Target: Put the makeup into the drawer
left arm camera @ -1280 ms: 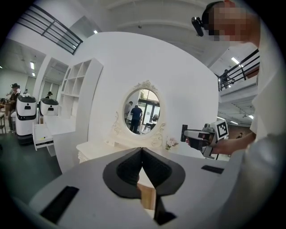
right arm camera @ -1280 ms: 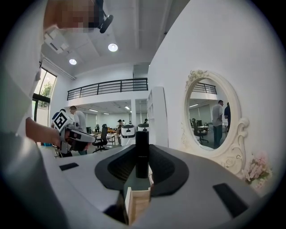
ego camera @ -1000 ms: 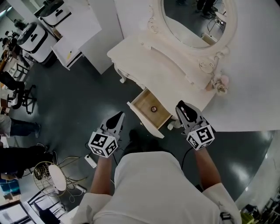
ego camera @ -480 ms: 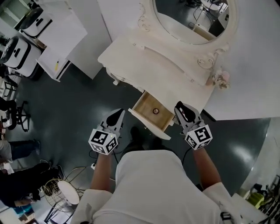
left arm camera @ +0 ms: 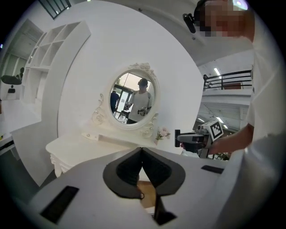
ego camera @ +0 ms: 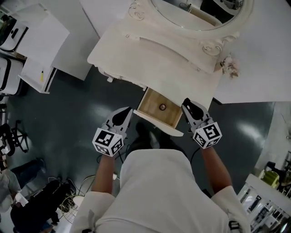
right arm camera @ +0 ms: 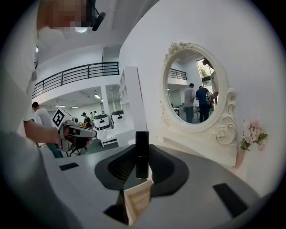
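Note:
A white dressing table has its wooden drawer pulled open, with a small round item lying inside. My right gripper hovers at the drawer's right corner. It is shut on a black makeup tube, which stands upright between the jaws. In the right gripper view the drawer's corner shows just below that tube. My left gripper sits at the drawer's left front, shut with its tips touching and nothing in them.
An oval mirror and a small vase of flowers stand at the back of the table. White cabinets are to the left across the dark floor. Cables lie at the lower left.
Both grippers have moved toward the open drawer and now flank its front. The right one still holds the black tube. The drawer has not moved.

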Available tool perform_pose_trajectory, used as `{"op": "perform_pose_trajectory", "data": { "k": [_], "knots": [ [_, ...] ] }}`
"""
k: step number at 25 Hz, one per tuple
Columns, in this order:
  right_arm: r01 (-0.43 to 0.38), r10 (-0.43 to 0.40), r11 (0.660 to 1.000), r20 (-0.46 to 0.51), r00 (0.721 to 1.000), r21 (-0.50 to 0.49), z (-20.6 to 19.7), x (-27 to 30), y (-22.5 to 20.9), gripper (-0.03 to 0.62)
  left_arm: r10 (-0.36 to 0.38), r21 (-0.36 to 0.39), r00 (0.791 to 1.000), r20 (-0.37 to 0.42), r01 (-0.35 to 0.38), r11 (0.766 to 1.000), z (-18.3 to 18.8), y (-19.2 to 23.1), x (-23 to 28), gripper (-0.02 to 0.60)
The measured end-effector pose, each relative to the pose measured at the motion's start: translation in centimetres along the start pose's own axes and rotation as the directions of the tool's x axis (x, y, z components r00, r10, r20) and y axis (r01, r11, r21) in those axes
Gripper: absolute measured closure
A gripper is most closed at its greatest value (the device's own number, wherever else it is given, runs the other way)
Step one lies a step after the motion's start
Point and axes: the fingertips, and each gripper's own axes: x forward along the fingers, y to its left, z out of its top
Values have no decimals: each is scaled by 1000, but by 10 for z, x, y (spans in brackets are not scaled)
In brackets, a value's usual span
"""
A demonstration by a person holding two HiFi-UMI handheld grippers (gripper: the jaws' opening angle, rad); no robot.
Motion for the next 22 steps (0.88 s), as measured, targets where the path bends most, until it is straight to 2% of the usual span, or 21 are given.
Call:
{"op": "perform_pose_trajectory", "data": {
  "k": [4,12,17,22],
  "knots": [
    [58,-55,997,-46,997,54,-17,5,-1,491,-81,1,995,-51,82,997,-11,11,16,566],
    [128,-109,983,-147,983,128,-64,14,-5,491,-170,1,980,-108,171,985,-22,20,46,566],
    [141,-102,973,-208,973,184,-101,29,-14,491,-190,-24,971,-145,188,982,-41,14,64,566],
    [118,-59,970,-270,961,210,-136,54,-22,491,-174,-32,971,-165,171,985,-54,9,83,566]
  ]
}}
